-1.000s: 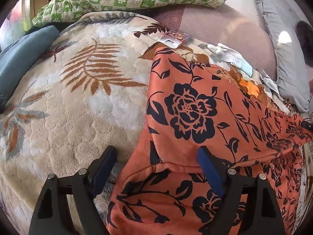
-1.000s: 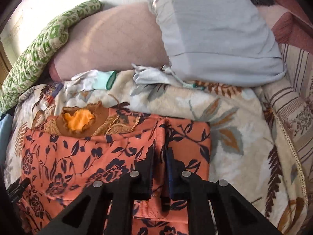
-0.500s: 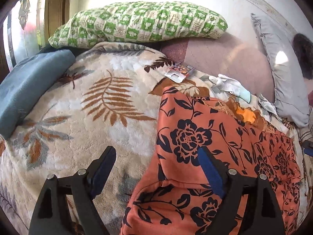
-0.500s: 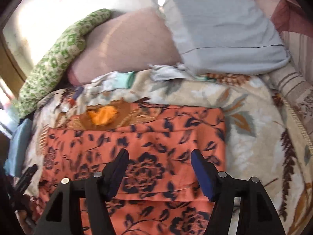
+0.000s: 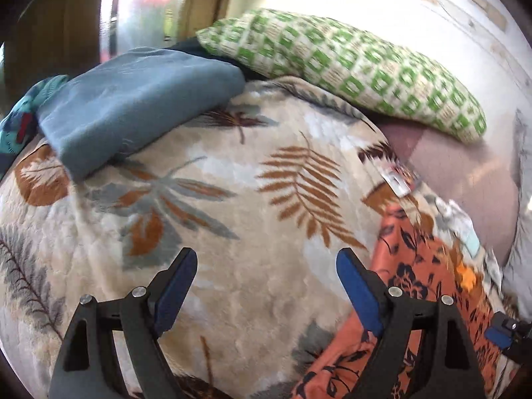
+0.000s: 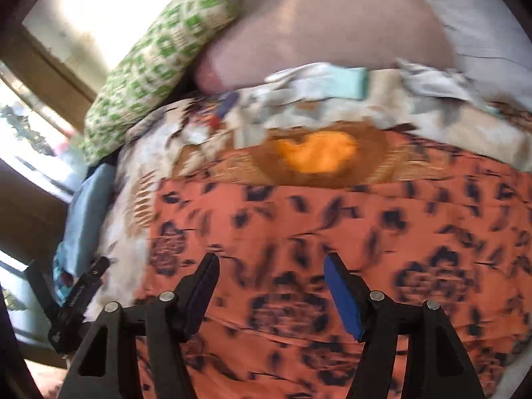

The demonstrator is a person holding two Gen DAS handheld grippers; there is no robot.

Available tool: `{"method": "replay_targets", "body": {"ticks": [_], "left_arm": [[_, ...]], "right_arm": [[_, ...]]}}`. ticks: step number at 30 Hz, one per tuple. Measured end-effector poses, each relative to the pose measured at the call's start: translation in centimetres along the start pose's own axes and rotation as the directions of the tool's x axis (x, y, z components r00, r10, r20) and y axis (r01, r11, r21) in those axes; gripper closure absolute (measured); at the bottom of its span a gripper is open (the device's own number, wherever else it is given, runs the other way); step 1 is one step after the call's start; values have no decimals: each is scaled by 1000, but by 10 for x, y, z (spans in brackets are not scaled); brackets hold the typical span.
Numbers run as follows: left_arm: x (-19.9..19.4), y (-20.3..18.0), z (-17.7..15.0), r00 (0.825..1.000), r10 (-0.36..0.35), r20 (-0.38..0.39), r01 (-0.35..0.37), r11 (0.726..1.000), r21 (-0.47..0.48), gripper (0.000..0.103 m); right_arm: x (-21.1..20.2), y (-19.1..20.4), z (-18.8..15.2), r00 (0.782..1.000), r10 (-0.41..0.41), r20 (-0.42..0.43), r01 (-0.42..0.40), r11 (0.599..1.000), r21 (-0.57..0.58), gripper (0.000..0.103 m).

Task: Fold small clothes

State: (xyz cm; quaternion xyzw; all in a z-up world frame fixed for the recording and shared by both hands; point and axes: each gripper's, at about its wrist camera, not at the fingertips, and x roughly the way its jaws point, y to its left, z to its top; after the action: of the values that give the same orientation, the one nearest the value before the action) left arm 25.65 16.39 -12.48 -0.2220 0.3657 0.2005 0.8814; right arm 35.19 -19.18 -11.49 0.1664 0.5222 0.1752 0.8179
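An orange garment with a dark flower print (image 6: 332,226) lies spread on a leaf-patterned blanket (image 5: 232,219); its brown collar with an orange patch (image 6: 319,156) is at the far side. In the left wrist view the garment (image 5: 429,286) lies to the right. My left gripper (image 5: 266,276) is open and empty above bare blanket, left of the garment's edge. My right gripper (image 6: 271,286) is open and empty above the middle of the garment. The left gripper also shows in the right wrist view (image 6: 76,296), at the far left.
A folded blue cloth (image 5: 133,106) lies on the blanket at the far left. A green checked pillow (image 5: 349,69), a pink cushion (image 6: 332,30) and a grey pillow (image 6: 482,16) line the back. Small pale clothes (image 6: 319,83) and a card (image 5: 399,179) lie beyond the collar.
My right gripper let go of the garment's fold, opened and drew back. My left gripper moved left off the garment, over bare blanket.
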Motion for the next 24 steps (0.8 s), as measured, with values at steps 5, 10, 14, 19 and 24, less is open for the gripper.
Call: {"method": "replay_targets", "body": {"ticks": [5, 10, 14, 19, 24], "left_arm": [[-10, 47, 16, 997, 60, 54, -49, 983, -175, 17], [-12, 57, 20, 996, 65, 63, -51, 977, -205, 17], [-10, 53, 19, 997, 54, 59, -43, 982, -183, 17], [-16, 63, 21, 996, 48, 74, -31, 975, -221, 17], [-19, 65, 20, 995, 60, 83, -40, 973, -228, 17]], "right_arm": [[85, 79, 10, 968, 230, -103, -232, 973, -6, 34], [159, 106, 27, 944, 299, -138, -287, 953, 101, 27], [161, 115, 34, 928, 358, -106, -341, 928, 151, 19], [113, 111, 3, 917, 388, -91, -372, 916, 150, 19], [116, 111, -41, 886, 444, -131, -410, 885, 221, 19]]}}
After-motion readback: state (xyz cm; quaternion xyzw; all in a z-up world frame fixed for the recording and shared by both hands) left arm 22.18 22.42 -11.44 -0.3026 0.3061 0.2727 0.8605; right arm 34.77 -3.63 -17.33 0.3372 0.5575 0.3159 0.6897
